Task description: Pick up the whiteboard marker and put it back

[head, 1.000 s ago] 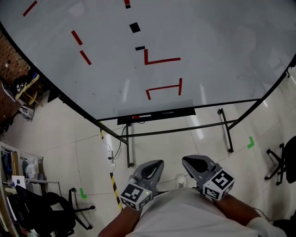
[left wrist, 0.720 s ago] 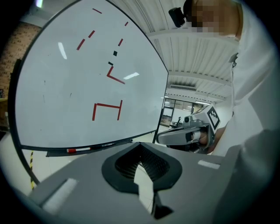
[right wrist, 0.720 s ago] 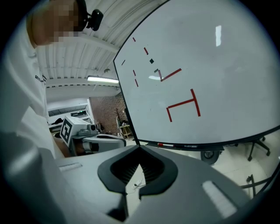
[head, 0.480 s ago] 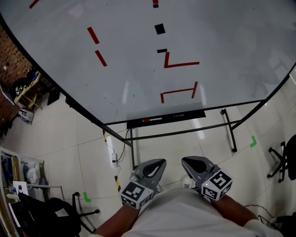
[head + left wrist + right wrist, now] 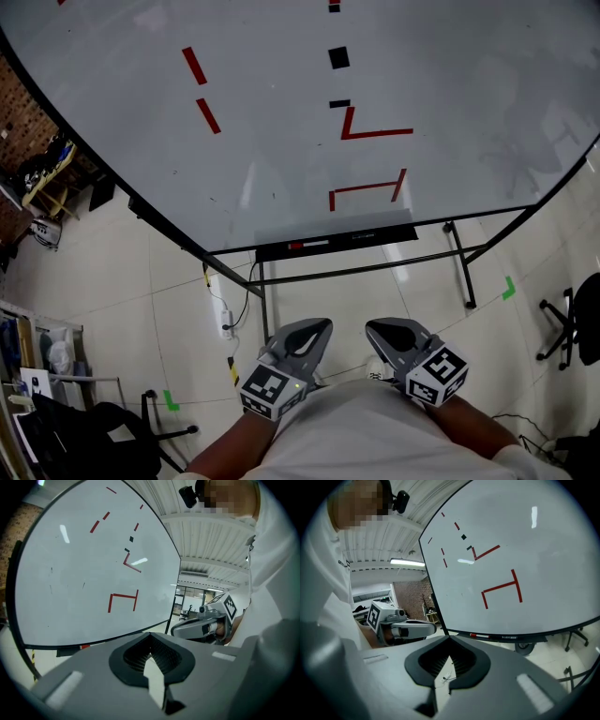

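Marker (image 5: 310, 245) lies flat in the black tray (image 5: 380, 235) under the whiteboard (image 5: 281, 131). Its long axis runs along the tray, with the red end toward the person's left. Left tongs (image 5: 319, 331) and right tongs (image 5: 377, 330) hover side by side, well short of it, each closed to a slit and holding nothing.
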